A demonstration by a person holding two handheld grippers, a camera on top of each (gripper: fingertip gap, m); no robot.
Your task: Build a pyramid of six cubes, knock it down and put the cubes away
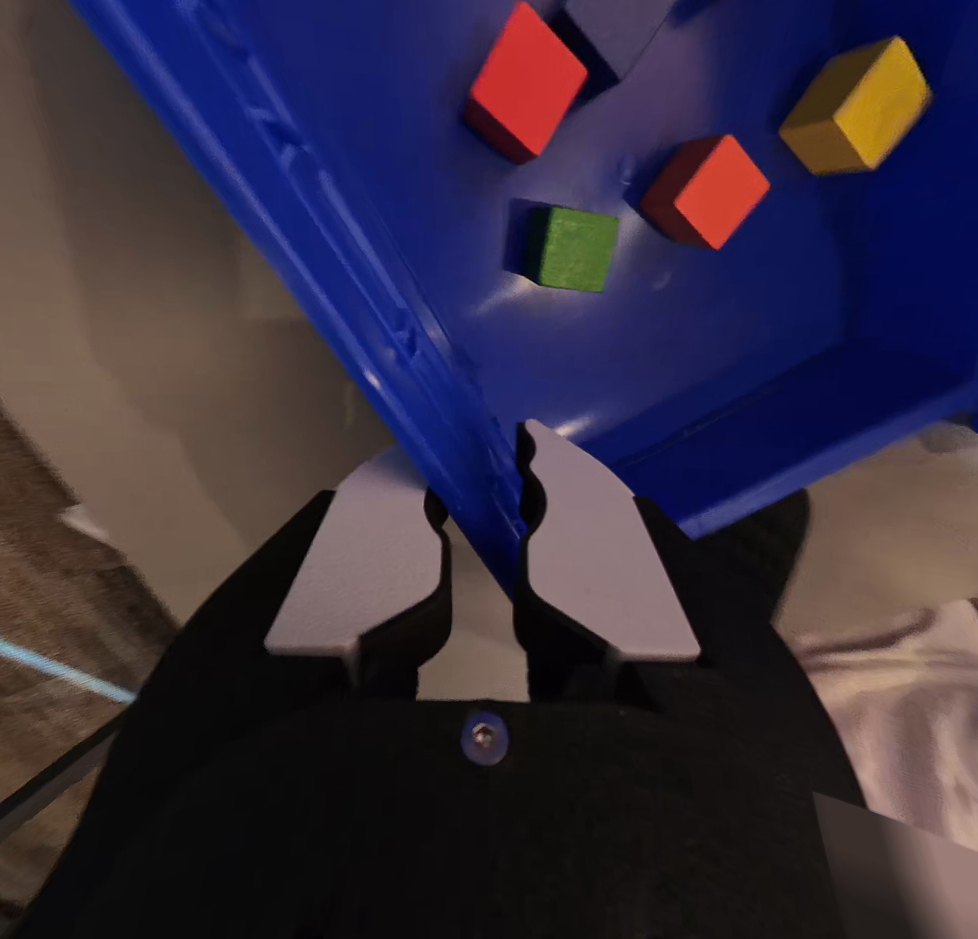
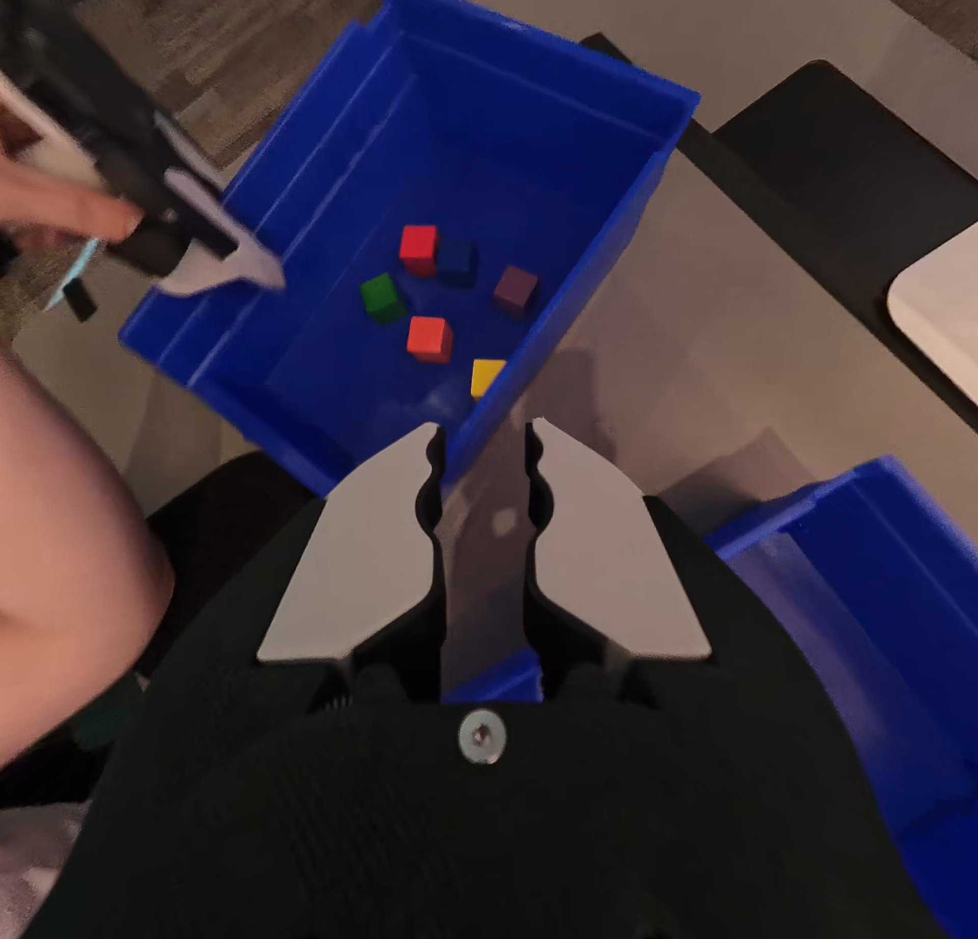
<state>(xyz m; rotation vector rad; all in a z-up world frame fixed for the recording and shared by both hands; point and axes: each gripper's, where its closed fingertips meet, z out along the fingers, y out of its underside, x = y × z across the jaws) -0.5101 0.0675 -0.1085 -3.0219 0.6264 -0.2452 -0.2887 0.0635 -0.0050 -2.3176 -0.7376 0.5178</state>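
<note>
Right wrist view shows the grey surface (image 2: 714,289) carrying a blue bin (image 2: 529,135), with a second blue bin (image 2: 889,622) near the lower right. Both pairs of tongs are clamped on the bin's opposite side walls: the right tongs (image 2: 484,426) on one, the left tongs (image 1: 476,448) on the other. Six cubes lie loose on its floor: yellow cube (image 2: 486,376), two red cubes (image 2: 418,246), green cube (image 2: 381,295), purple cube (image 2: 516,288), dark blue cube (image 2: 456,260).
</note>
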